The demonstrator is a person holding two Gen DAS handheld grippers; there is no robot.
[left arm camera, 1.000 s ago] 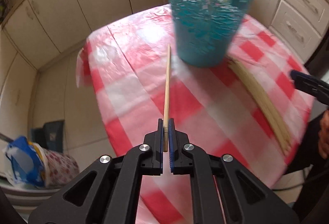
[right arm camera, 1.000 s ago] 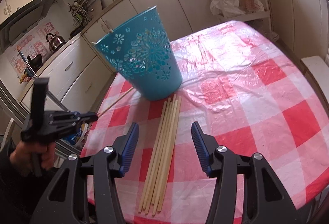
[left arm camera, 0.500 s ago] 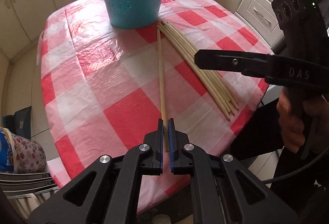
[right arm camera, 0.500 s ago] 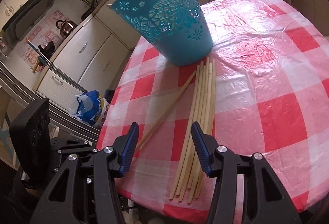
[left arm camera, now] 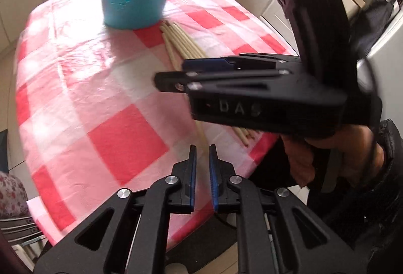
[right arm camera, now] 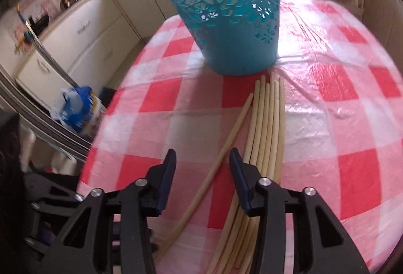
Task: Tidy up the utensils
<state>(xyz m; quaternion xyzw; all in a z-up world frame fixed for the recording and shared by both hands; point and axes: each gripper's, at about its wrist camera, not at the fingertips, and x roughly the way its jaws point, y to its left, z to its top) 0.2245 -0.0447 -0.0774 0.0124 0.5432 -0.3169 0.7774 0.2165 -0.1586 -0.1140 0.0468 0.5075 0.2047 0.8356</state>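
My left gripper [left arm camera: 200, 155] has just parted, releasing 1 chopstick [right arm camera: 221, 150] onto the cloth beside the bundle [right arm camera: 267, 133] near the basket [right arm camera: 226, 9]. My right gripper [right arm camera: 201, 163], jaws apart, straddles it; likely regrasp.

One perforated teal plastic basket [right arm camera: 226, 14] is standing near the far edge of the red-and-white checked tablecloth [right arm camera: 352, 123]. Six pale wooden chopsticks [right arm camera: 267, 128] are lying bundled, and one separate pale wooden chopstick [right arm camera: 221, 155] is lying just beside them.
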